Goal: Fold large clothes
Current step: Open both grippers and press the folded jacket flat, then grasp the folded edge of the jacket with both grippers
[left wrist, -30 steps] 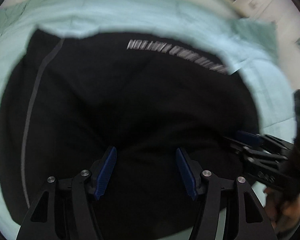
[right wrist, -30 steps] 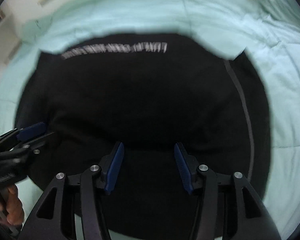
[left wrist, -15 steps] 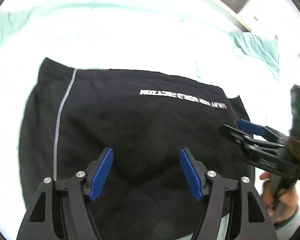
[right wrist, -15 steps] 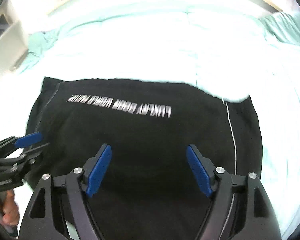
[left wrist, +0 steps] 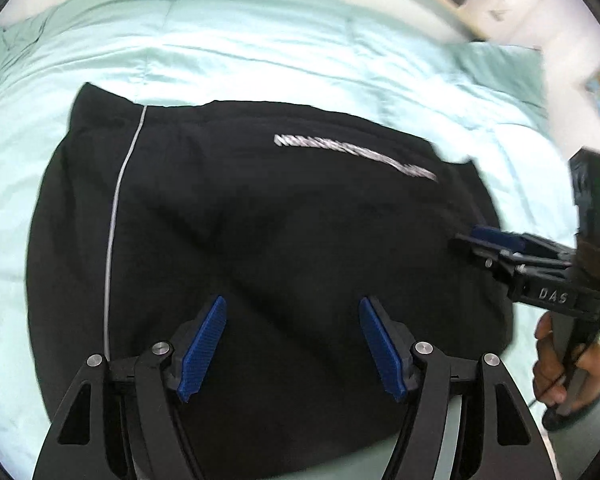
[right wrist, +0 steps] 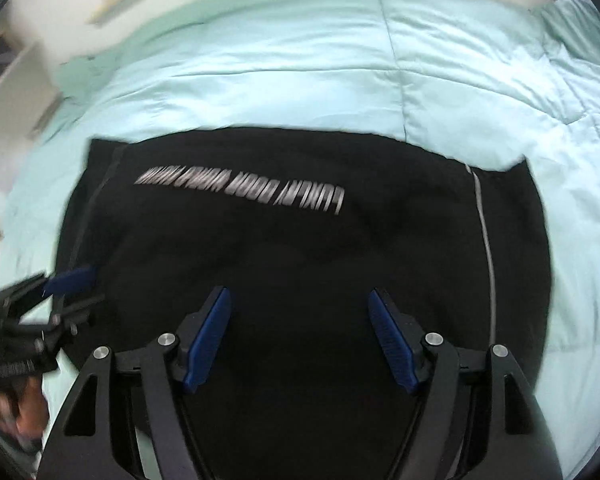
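Both spread: left gripper (left wrist: 292, 344), right gripper (right wrist: 300, 340), over black garment's (left wrist: 260, 220) near edge.

Black garment (left wrist: 268, 240), folded into a wide, roughly rectangular block, lying flat on the pale mint bedspread. It fills the centre and lower part of both wrist views. A white line of print runs across the upper half, blurred and unreadable; in the left wrist view it sits upper right of centre, in the right wrist view (right wrist: 300, 248) upper left of centre. A thin light-grey piping stripe runs top to bottom near one side edge: left side in the left view, right side in the right view. Soft creases cross the middle. Far edge is slightly uneven, with one corner stepped.
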Available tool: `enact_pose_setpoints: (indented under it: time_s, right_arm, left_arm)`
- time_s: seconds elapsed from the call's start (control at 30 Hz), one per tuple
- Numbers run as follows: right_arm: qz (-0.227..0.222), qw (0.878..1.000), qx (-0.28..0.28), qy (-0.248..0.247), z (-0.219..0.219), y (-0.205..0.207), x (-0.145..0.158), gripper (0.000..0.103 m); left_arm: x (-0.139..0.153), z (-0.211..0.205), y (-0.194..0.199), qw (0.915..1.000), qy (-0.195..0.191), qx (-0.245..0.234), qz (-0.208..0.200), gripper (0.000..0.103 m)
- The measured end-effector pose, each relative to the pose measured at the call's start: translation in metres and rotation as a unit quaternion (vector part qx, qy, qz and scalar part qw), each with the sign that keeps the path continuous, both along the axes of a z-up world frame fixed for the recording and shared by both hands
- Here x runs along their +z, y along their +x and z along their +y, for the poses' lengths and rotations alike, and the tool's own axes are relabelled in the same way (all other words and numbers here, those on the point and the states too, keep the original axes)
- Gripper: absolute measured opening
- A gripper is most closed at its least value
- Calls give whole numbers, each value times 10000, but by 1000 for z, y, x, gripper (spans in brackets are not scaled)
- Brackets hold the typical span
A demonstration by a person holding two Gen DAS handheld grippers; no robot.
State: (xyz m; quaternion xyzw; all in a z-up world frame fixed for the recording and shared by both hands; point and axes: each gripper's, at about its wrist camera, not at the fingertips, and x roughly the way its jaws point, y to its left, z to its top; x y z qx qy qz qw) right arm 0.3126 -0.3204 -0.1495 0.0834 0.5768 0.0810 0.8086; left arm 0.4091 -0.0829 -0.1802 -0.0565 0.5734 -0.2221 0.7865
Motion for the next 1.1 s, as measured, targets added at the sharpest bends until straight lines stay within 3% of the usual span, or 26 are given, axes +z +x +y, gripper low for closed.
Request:
enact_pose_setpoints:
  time_s: [0.1,0.2,0.27,0.4,0.47,0.7,0.8,0.9,1.1]
  right_arm:
    - [197,9998,53,67,3,-39,-9,75]
    - [573,9981,60,-232,17,-54,-44,75]
    - [715,9973,-15,-144,18,-51,-52,75]
    - [630,9979,-102,54,5,-54,-27,75]
    - [524,9985,-159,-29,-6,-63,-13,75]
    - [-34,9924,-1211,221,-90,-77,23,78]
    - [3,9871,-1592,194,-125,-70,23,81]
    - [24,9817,-1880,317,-148,-57,21,81]
    - [29,9816,-1897,201,-157,-46,12,81]
  left_arm:
    - [0,8,-30,9999,-94,-64,115,71]
    - [-38,11,-34,9975,348,152,590,71]
    - [-53,15,-33,9968,315,258,693,71]
    - [-33,25,-33,9976,79,303,625,71]
    - [-20,39,-37,9979,214,366,497,71]
    - [-3,112,-38,9929,160,1061,517,71]
    - [8,149,-36,9880,111,1439,559,71]
    - [12,155,-20,9862,10,1605,414,71]
    - [21,179,9,9802,-39,1951,341,75]
